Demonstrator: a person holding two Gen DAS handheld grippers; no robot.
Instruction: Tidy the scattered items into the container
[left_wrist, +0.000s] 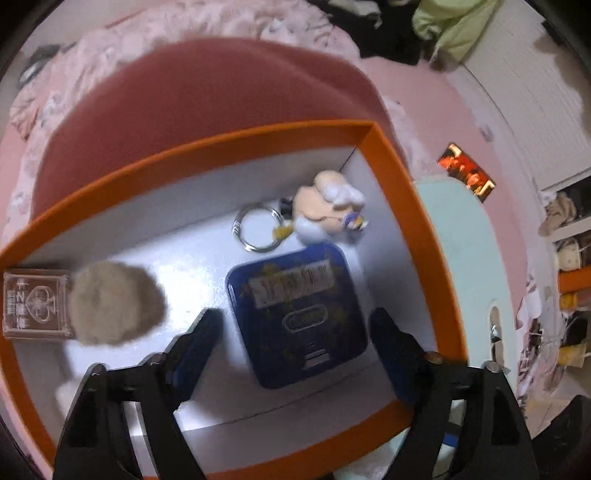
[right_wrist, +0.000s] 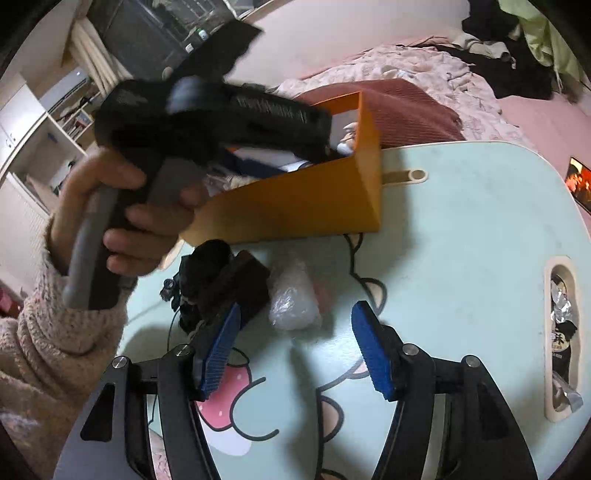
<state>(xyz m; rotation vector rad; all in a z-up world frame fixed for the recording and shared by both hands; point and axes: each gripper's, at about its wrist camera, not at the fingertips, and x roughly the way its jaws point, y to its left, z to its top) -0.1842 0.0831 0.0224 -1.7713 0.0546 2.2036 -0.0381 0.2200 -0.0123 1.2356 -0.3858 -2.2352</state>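
Note:
An orange box (left_wrist: 402, 192) with a white floor holds a blue square tin (left_wrist: 295, 314), a plush keychain (left_wrist: 325, 210) with a metal ring, a beige fluffy ball (left_wrist: 114, 306) and a clear card case (left_wrist: 35, 304). My left gripper (left_wrist: 295, 317) points down into the box, open, with the tin lying between its fingers and a gap on each side. In the right wrist view a hand holds that gripper over the orange box (right_wrist: 295, 199). My right gripper (right_wrist: 295, 310) stands open above the pale green table (right_wrist: 461, 229), just short of a clear plastic packet (right_wrist: 293, 299) and a black bundle (right_wrist: 221, 280).
A slot (right_wrist: 561, 332) in the table's right side holds foil wrappers. A red-orange picture card (left_wrist: 466, 171) lies on the pink bed beyond the table. A dark red cushion (left_wrist: 192, 103) sits behind the box. A beige tube (right_wrist: 406, 176) pokes out beside the box.

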